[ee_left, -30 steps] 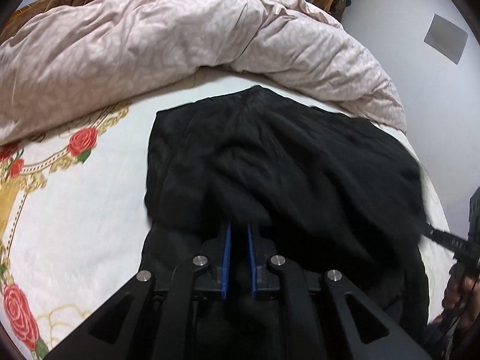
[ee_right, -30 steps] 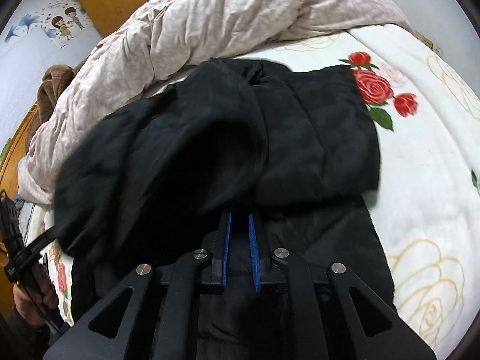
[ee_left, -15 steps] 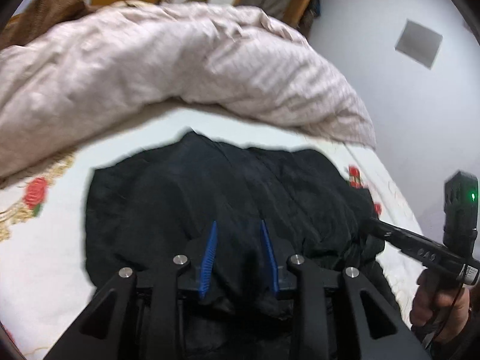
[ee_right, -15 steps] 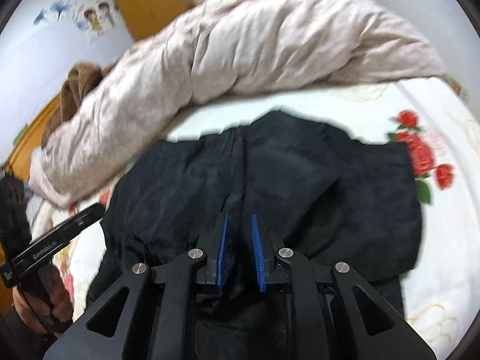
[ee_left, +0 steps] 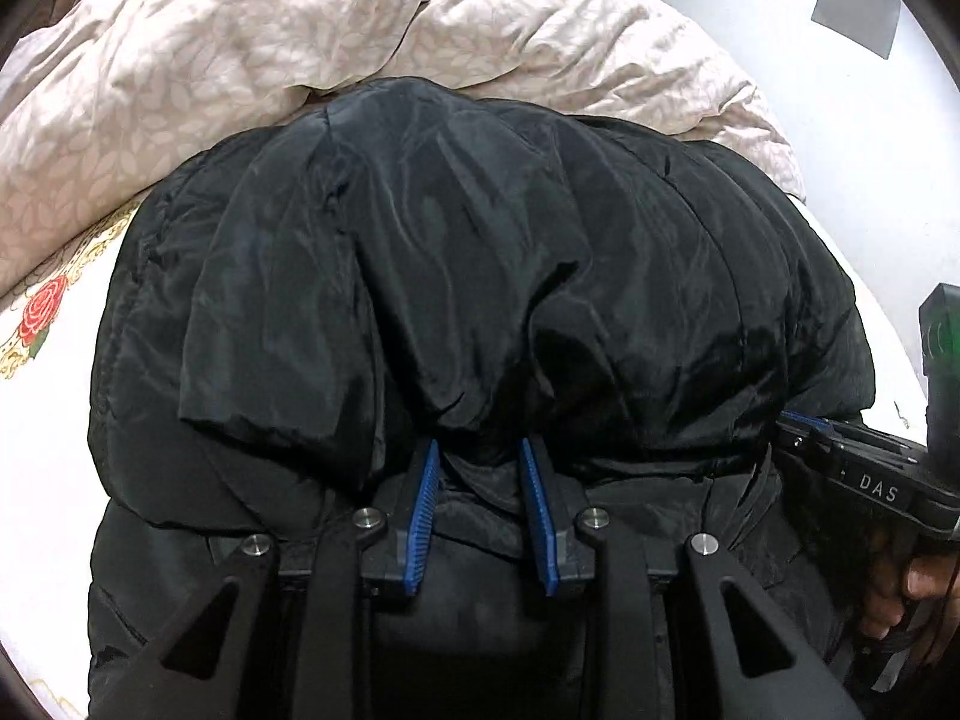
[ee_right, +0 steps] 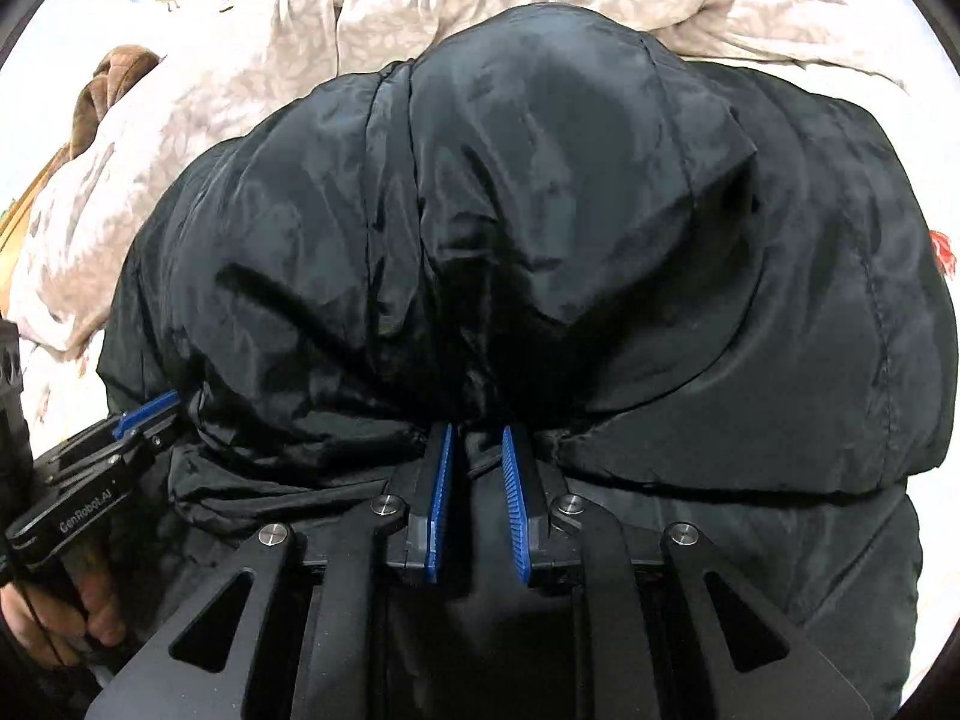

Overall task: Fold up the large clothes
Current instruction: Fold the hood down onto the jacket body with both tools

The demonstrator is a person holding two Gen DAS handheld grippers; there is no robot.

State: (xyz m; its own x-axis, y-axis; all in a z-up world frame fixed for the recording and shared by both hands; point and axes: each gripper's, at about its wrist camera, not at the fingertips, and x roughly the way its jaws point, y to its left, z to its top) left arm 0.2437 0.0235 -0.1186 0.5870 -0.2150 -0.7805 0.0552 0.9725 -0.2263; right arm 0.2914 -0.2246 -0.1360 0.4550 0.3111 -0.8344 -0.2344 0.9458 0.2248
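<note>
Black shiny jacket (ee_left: 480, 252) lies folded on the bed sheet (ee_left: 42, 420), its upper layer doubled toward the cameras; far edge butts against the pink duvet (ee_left: 300, 30).

Left gripper (ee_left: 480, 450): blue pads (ee_left: 423, 510) partly spread; a bunched hem of the folded layer sits between the tips; fabric fills the gap near the tips, but whether the pads press it I cannot tell; further back the pads stand clear of cloth.

Right gripper (ee_right: 477, 435): pads (ee_right: 438, 510) narrower apart, a thin pucker of hem between the tips; cloth touches the tips, grip itself not clear. In the left view it enters from the right edge (ee_left: 840, 450), tip at the jacket's fold, a hand (ee_left: 900, 594) on its handle. In the right view the left gripper (ee_right: 144, 414) comes in from the left edge, tip against the fold, a hand (ee_right: 60, 600) below it.

Edges: folded layer's near hem runs across both views just ahead of the fingertips; lower layer shows beneath it, toward the cameras. Sheet with red rose print (ee_left: 45, 312) bare on the jacket's left side; a strip of sheet bare on its right (ee_right: 942, 480). Duvet crowds the far side; brown cloth (ee_right: 108, 84) beyond it; white wall (ee_left: 840, 90) at the right.
</note>
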